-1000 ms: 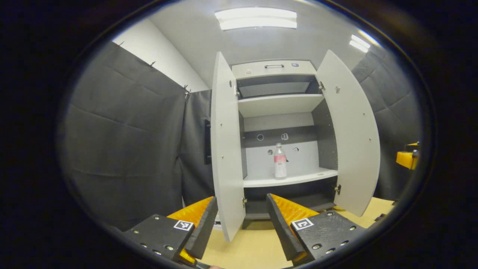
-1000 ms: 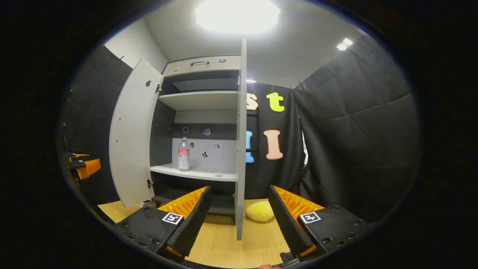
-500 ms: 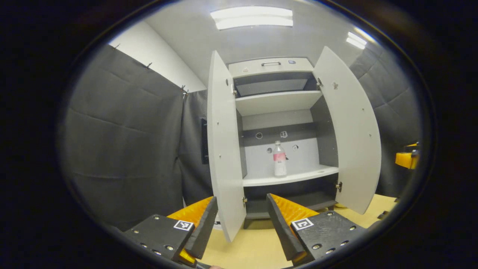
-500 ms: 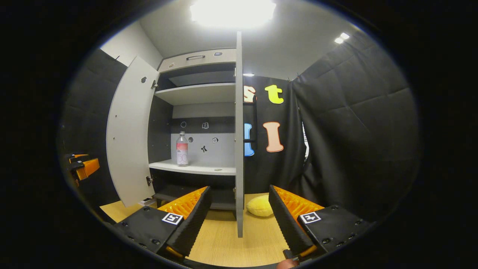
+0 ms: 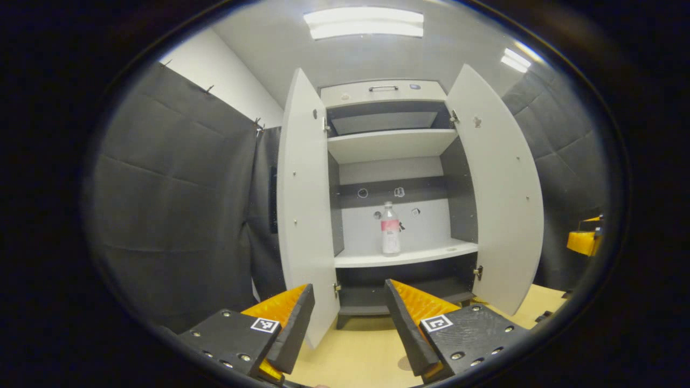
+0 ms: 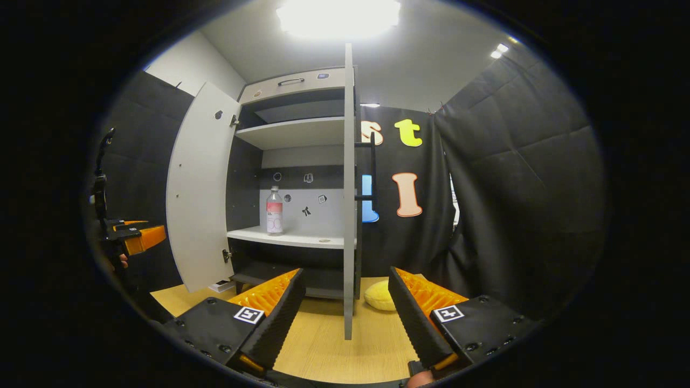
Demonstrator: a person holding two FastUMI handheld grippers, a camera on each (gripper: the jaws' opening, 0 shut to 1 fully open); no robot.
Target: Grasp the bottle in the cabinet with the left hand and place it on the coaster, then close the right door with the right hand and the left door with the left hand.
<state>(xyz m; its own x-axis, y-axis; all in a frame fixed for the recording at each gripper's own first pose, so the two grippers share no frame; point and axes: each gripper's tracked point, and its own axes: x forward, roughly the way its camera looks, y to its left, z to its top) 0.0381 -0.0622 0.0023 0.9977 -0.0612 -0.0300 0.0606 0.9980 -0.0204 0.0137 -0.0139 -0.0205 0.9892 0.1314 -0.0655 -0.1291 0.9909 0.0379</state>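
In my left gripper view the cabinet [image 5: 385, 178] stands ahead on the table [image 5: 356, 355], its left door [image 5: 304, 215] and right door [image 5: 498, 188] swung out to either side. The bottle [image 5: 390, 228] stands upright on the middle shelf [image 5: 404, 257], between the doors. In my right gripper view the coaster [image 6: 380, 296] lies on the table right of the right door's edge, and my left gripper [image 6: 135, 237] hangs far left.

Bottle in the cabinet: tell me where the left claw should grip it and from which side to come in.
Grip the bottle around its straight body at about the label band, below the narrow neck. It stands upright on the lower shelf, away from the side walls, with both doors swung wide, so probably come straight in from the open front, with the open left claw level, one finger on each side.
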